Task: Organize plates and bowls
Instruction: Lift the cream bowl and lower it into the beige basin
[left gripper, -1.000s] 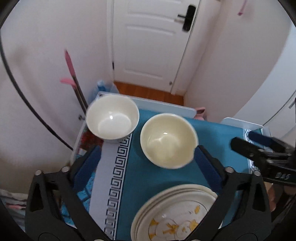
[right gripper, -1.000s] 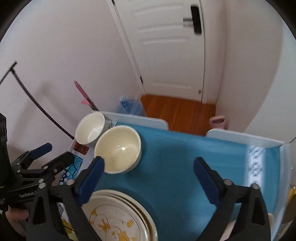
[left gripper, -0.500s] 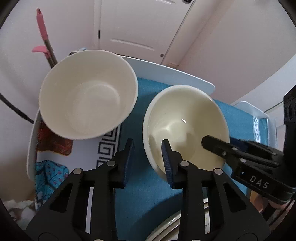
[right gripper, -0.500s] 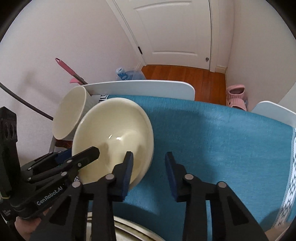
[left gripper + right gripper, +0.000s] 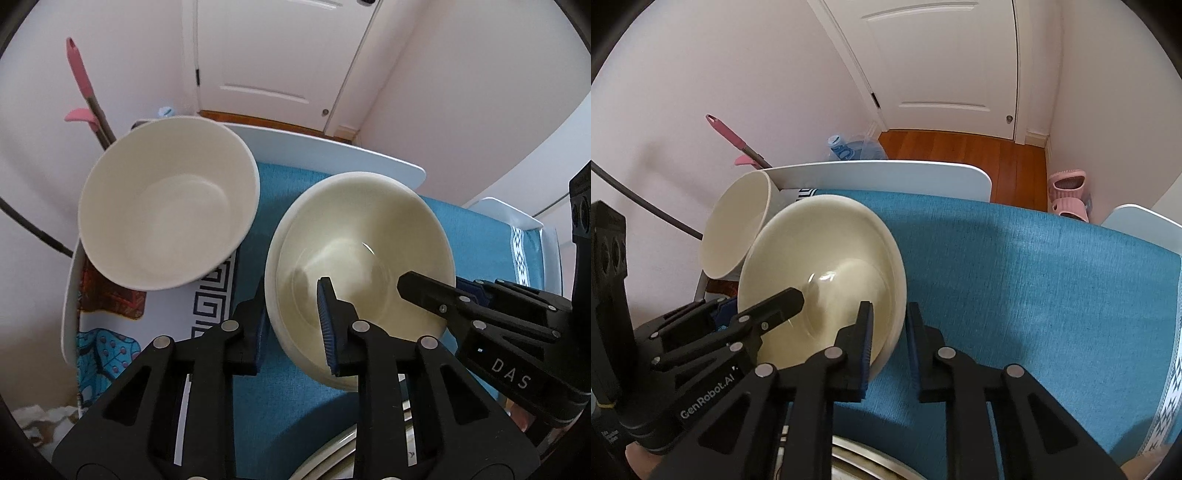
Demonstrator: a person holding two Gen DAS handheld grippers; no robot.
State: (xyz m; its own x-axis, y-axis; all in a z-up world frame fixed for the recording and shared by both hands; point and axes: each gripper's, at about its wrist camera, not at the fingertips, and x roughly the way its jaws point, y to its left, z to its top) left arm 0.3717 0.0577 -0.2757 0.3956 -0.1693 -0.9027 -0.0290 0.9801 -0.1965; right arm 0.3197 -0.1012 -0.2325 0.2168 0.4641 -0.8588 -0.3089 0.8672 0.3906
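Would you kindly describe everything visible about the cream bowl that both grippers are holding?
The cream bowl is round, glossy, ceramic-looking, empty, with a wide flared rim. It sits on the teal cloth, right of the white bowl and just apart from it. The left gripper straddles its near-left rim, one finger inside and one outside; the right gripper clamps the opposite rim likewise. Whether it is lifted cannot be told.

"DAS": right hand-held gripper (image 5: 428, 295) | "GenRobot.AI": left hand-held gripper (image 5: 768, 314)
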